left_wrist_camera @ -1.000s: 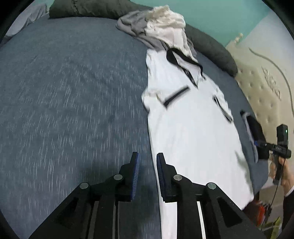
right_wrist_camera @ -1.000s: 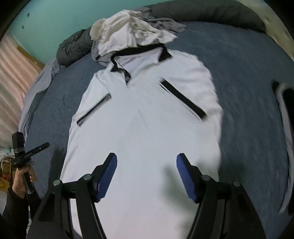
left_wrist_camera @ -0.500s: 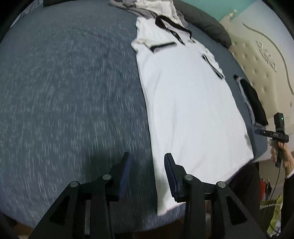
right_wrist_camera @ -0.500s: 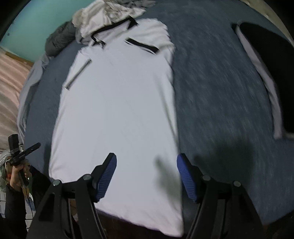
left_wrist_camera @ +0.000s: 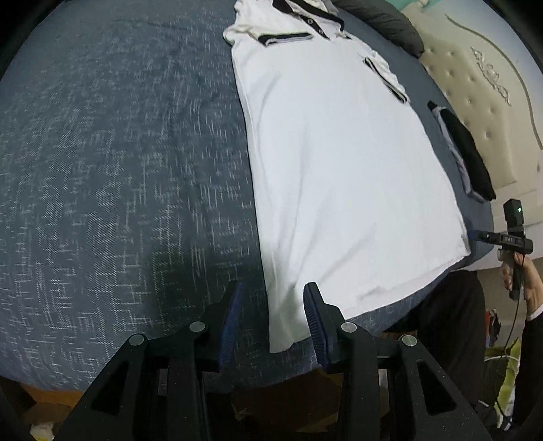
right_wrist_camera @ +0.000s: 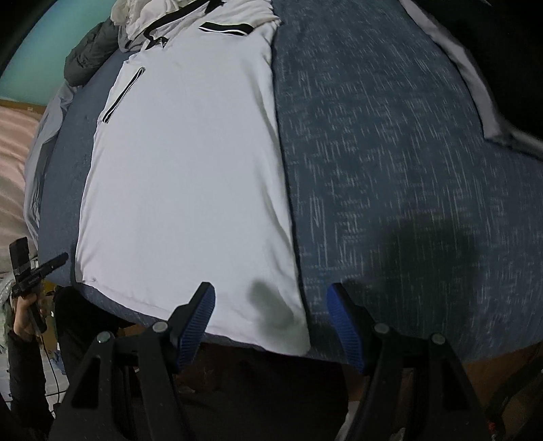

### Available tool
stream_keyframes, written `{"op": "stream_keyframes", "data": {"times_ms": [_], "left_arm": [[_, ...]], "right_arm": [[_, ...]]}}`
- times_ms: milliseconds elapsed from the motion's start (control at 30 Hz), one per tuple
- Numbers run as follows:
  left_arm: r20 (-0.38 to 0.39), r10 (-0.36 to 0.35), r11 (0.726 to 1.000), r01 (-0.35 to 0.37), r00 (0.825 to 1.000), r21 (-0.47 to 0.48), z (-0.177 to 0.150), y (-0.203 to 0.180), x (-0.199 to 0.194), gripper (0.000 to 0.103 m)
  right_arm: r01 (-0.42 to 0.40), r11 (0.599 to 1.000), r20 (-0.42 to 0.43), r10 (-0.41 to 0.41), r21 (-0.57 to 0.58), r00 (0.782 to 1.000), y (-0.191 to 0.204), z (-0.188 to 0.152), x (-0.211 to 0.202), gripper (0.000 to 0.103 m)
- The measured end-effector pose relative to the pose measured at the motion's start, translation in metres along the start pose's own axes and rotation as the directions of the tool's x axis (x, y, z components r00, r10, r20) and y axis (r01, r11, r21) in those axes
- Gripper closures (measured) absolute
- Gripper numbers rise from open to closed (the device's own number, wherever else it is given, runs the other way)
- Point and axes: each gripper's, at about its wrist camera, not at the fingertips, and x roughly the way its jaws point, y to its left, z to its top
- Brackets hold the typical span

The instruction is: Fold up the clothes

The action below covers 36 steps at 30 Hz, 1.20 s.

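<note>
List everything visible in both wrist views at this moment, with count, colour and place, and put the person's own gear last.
polo shirt: one, white with black collar and sleeve trim, spread flat on the bed, hem at the near edge.
bedcover: one, flecked dark blue, under the shirt.
clothes pile: one heap, white and grey, beyond the shirt's collar.
dark pillow: one, charcoal, at the head of the bed.
folded garment: one, black with pale edging, on the bed beside the headboard.
headboard: one, cream, tufted.
wall: teal.
left gripper: black with blue pads, open, over one hem corner.
right gripper: black with blue pads, open, over the other hem corner.
</note>
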Motion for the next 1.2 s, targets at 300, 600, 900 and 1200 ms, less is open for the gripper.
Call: {"op": "stream_keyframes", "data": {"times_ms": [300, 600, 900, 1200], "left_arm": [[-0.035, -0.009, 1.000, 0.008, 0.999, -0.029, -0.006, 0.007, 0.014, 0.063], [-0.058, -0.018, 0.999, 0.015, 0.998, -0.041, -0.007, 0.012, 0.024, 0.063], [-0.048, -0.038, 0.998, 0.036, 0.998, -0.053, -0.013, 0.012, 0.025, 0.063], [-0.026, -0.047, 0.999, 0.047, 0.999, -0.003, -0.018, -0.001, 0.021, 0.097]], "right_arm": [[-0.031, 1.000, -0.029, 0.031, 0.001, 0.999, -0.016, -0.008, 0.009, 0.034], [-0.019, 1.000, -0.063, 0.019, 0.012, 0.998, -0.022, -0.011, 0.024, 0.033], [-0.042, 0.999, -0.074, 0.043, 0.022, 0.996, -0.020, -0.014, 0.031, 0.034], [-0.076, 0.997, -0.078, 0.075, -0.011, 0.994, -0.017, -0.022, 0.033, 0.070]]}}
